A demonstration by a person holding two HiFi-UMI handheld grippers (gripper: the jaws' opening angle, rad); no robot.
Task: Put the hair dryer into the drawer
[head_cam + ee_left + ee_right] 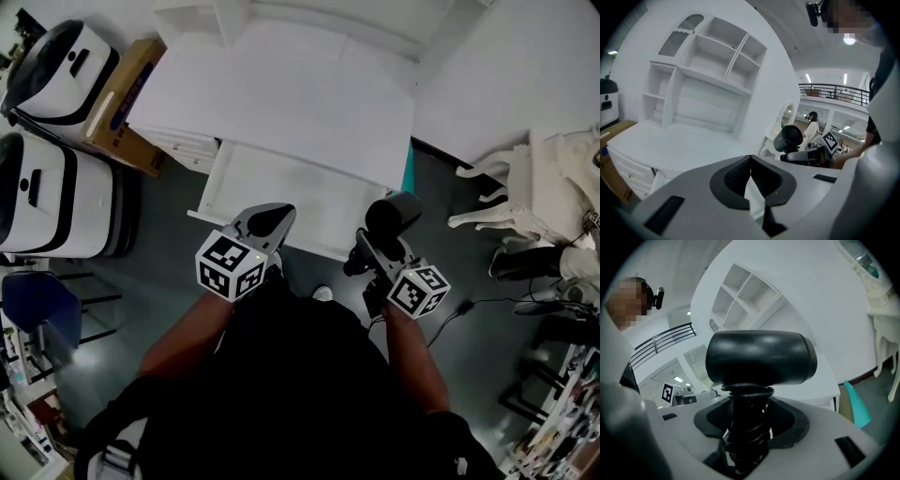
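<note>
Closest to the person, the left tongs (267, 217) were pressed together with nothing between them, held just in front of the open drawer's front edge. The right tongs (372, 247) were clamped on the handle of the black hair dryer (394, 214). The handle had its cord wound round it, and the barrel sat crosswise above the pads. In the head view the dryer hung at the front right corner of the drawer (291, 192), carried in the air and not yet lying inside. The white drawer was pulled out from under the white surface (281, 103) and looked bare. Past the surface, the left gripper view showed a white shelf unit (712, 70) standing at its back. To the left of the surface a cardboard box (127, 94) rested on the floor.
</note>
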